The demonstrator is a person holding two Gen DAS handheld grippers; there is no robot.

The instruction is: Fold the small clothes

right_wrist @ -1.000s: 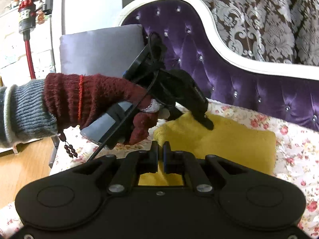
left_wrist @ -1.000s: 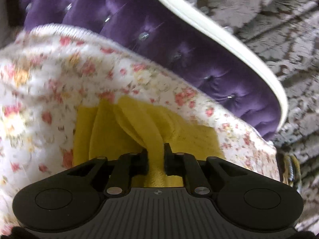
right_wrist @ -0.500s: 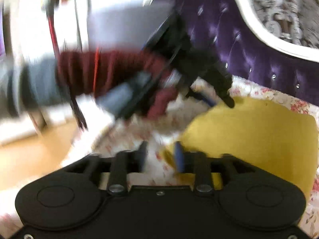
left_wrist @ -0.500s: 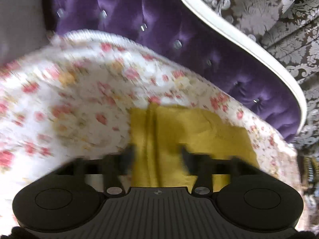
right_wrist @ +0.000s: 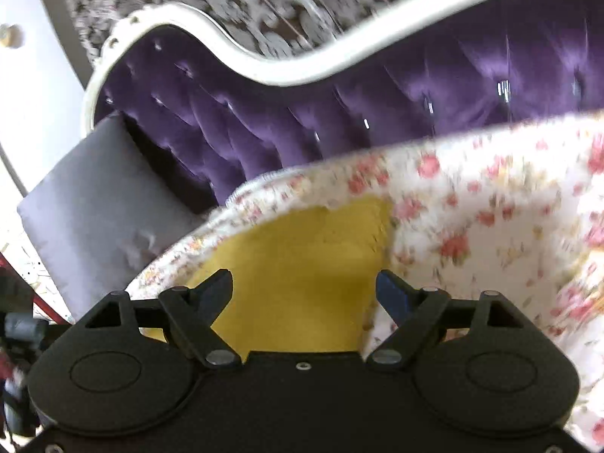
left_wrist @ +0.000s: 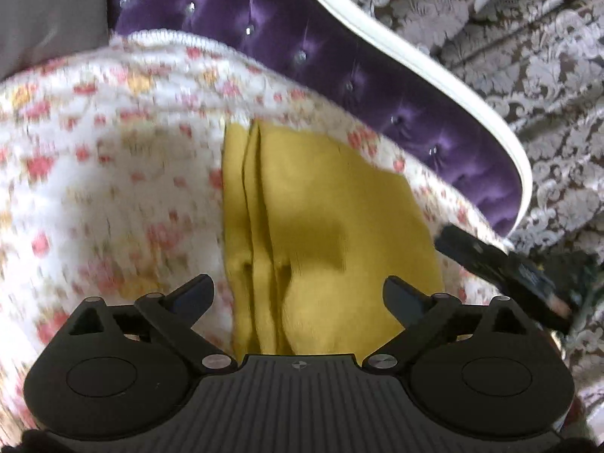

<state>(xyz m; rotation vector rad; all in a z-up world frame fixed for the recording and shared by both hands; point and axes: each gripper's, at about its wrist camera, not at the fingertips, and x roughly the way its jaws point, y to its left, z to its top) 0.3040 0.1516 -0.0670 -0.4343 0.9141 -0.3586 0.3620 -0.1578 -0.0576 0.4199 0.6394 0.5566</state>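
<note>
Mustard-yellow knit, the folded garment point(left_wrist: 324, 234) lay flat on the floral cover point(left_wrist: 113, 173), directly ahead of my left gripper point(left_wrist: 298, 290), whose jaws stood wide with nothing between them. No writing was readable anywhere. The garment's layered folded edges ran away from me just left of centre, with bare floral cover to the left of them. Beyond it rose the purple tufted sofa back point(left_wrist: 287, 30) with its white trim. My right gripper point(right_wrist: 304, 288) was spread wide too, gripping nothing, the garment's far corner just ahead of it, a grey cushion point(right_wrist: 94, 204) off to its left.
</note>
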